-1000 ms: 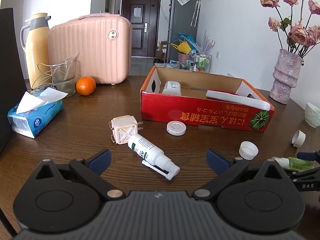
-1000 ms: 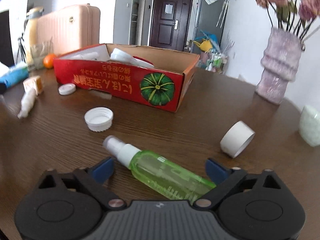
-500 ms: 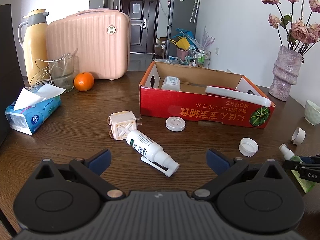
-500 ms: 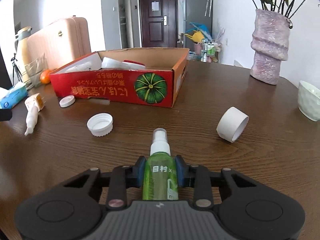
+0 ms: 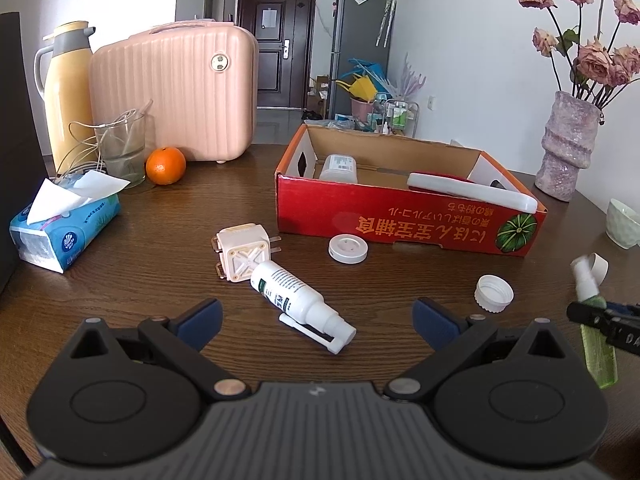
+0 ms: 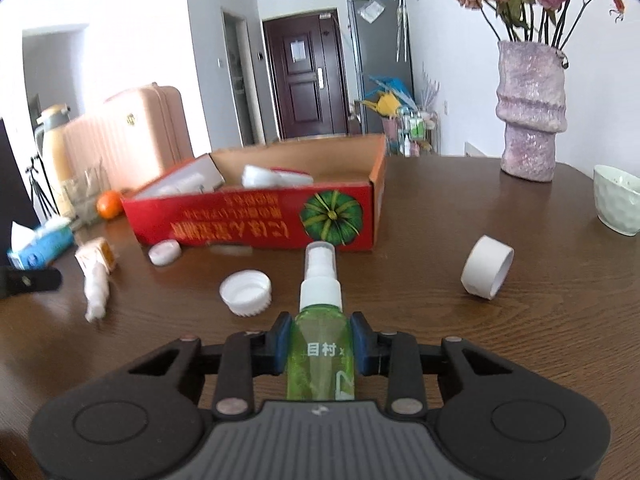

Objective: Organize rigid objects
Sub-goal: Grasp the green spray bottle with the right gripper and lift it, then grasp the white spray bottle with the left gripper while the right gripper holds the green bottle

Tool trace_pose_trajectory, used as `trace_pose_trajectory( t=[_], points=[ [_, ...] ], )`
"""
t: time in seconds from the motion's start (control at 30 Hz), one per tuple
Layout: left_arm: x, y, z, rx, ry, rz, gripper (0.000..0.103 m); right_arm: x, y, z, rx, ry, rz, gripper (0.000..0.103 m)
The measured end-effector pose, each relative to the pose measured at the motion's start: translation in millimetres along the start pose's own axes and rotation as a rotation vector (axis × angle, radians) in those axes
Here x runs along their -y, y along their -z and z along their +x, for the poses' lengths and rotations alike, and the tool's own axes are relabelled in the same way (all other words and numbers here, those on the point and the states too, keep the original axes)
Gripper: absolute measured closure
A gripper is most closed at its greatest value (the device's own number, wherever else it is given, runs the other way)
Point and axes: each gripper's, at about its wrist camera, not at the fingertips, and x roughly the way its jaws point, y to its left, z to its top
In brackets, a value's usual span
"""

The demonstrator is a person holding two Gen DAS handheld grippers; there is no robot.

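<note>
My right gripper (image 6: 320, 346) is shut on a green spray bottle (image 6: 320, 356), its white nozzle pointing forward and lifted off the table; the same green spray bottle (image 5: 596, 336) shows at the right edge of the left wrist view. My left gripper (image 5: 316, 318) stands open over the table, just short of a white spray bottle (image 5: 300, 300) lying beside a cream plug adapter (image 5: 242, 250). The red cardboard box (image 5: 400, 224) holds a white bottle (image 5: 339, 167) and a long white object (image 5: 472, 196). Loose on the table are a round white disc (image 5: 348, 249), a ridged white cap (image 6: 245, 292) and a white ring cap (image 6: 487, 266).
A pink case (image 5: 176, 92), a yellow thermos (image 5: 66, 92), a glass with cables (image 5: 120, 148), an orange (image 5: 165, 165) and a tissue pack (image 5: 60, 228) stand at the left. A purple vase (image 6: 530, 112) and a pale bowl (image 6: 616, 204) stand at the right.
The right gripper closed on the green spray bottle, straightened it between the pads and raised it off the table. The left gripper stayed put.
</note>
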Motion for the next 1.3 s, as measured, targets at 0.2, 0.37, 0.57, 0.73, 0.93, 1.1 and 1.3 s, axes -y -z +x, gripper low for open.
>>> trace_pose_trajectory(
  t=[0.2, 0.37, 0.57, 0.73, 0.93, 1.1, 1.3],
  points=[
    [-1.0, -0.3, 0.0, 0.003, -0.002, 0.002, 0.0, -10.5, -2.7, -15.5, 0.08, -0.039, 0.041, 0.073],
    [-5.0, -0.3, 1.0, 0.006, -0.006, 0.005, 0.0, -19.8, -4.4, -22.8, 0.129, -0.053, 0.061, 0.073],
    [-13.3, 0.7, 8.1, -0.012, -0.008, 0.039, 0.0, -26.8, -3.8, -25.7, 0.145, -0.058, 0.068, 0.073],
    [-20.7, 3.2, 18.4, -0.033, 0.0, 0.091, 0.0, -29.4, -3.2, -26.1, 0.153, -0.055, 0.075, 0.073],
    [-24.7, 7.3, 26.6, -0.033, 0.016, 0.172, 0.0, -31.3, -1.5, -26.2, 0.157, -0.05, 0.081, 0.073],
    [-23.0, 9.7, 37.0, -0.051, 0.072, 0.232, 0.0, -31.9, -0.9, -26.6, 0.161, -0.043, 0.083, 0.073],
    [-16.9, 9.9, 55.1, -0.065, 0.089, 0.308, 0.0, -32.0, -0.2, -26.8, 0.162, -0.038, 0.084, 0.073]
  ],
)
